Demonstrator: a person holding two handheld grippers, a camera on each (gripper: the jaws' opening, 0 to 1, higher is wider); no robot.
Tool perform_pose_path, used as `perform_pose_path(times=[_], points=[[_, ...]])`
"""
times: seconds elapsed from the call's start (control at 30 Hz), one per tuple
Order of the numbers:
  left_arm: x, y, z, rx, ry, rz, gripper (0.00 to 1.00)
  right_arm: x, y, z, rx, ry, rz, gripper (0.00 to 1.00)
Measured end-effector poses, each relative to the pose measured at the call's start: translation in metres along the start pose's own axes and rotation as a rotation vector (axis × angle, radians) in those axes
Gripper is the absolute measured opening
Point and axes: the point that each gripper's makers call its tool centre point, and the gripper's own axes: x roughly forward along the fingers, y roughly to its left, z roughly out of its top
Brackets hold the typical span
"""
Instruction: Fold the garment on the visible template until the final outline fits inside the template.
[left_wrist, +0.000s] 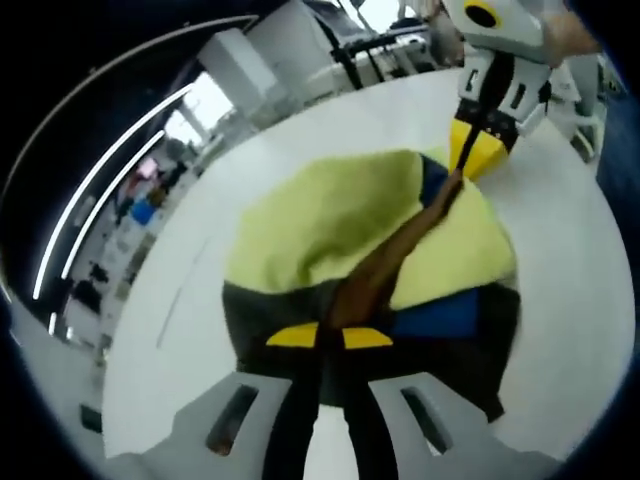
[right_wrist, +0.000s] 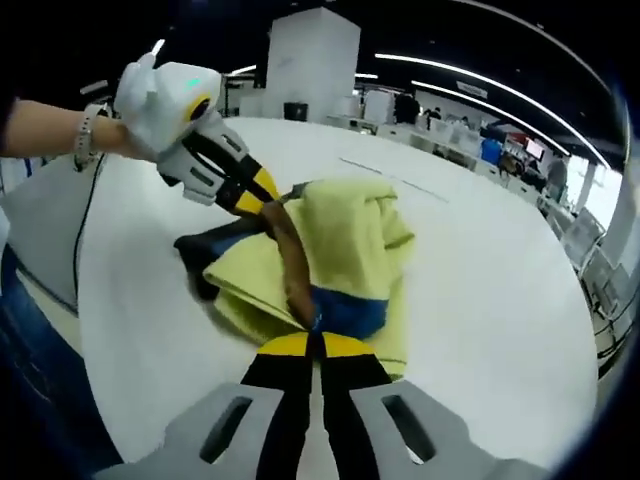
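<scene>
- Closest to us, left gripper (left_wrist: 329, 337) has its yellow-tipped jaws pressed together, pinching a brown strip (left_wrist: 395, 258) of the garment (left_wrist: 340, 220).
- Right gripper (right_wrist: 315, 345) does likewise: jaws closed on the other end of that brown edge, right by a blue panel (right_wrist: 350, 310).
- Garment sits bunched between both grippers, lifted or dragged over the white table (left_wrist: 250, 160); we can't tell how much rests on it.
- Fabric reads soft, fleecy yellow-green, with dark and blue panels; lumpy, rounded heap, no crisp edges.
- No template outline can be made out on the table, so fit is unjudgeable.
- Risk, our guess: the taut strip slips from one pinch and the heap collapses, or uneven pulling twists the fold.
- Beyond, blurred shelving and ceiling strip lights.
</scene>
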Motion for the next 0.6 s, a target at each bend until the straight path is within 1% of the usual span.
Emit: perform_pose_path(times=[0.17,0.33,0.47,0.6], points=[[-0.0006,-0.0003,-0.0011,-0.028,0.005,0.001,0.01,-0.0012,0.0025,-0.0005,0.019,-0.013,0.003,0.04],[-0.0009,-0.0006,-0.0009,-0.027,0.007,0.001,0.01,-0.0008,0.0049,-0.0030,0.024,-0.006,0.011,0.09],[-0.0011,-0.0008,-0.0014,-0.026,0.011,-0.001,0.01,-0.0041,0.0046,-0.0002,0.038,-0.023,0.007,0.09],[-0.0017,-0.0003,-0.0012,-0.032,0.009,-0.002,0.01,-0.0060,0.0046,-0.0012,0.046,-0.024,0.009,0.08]])
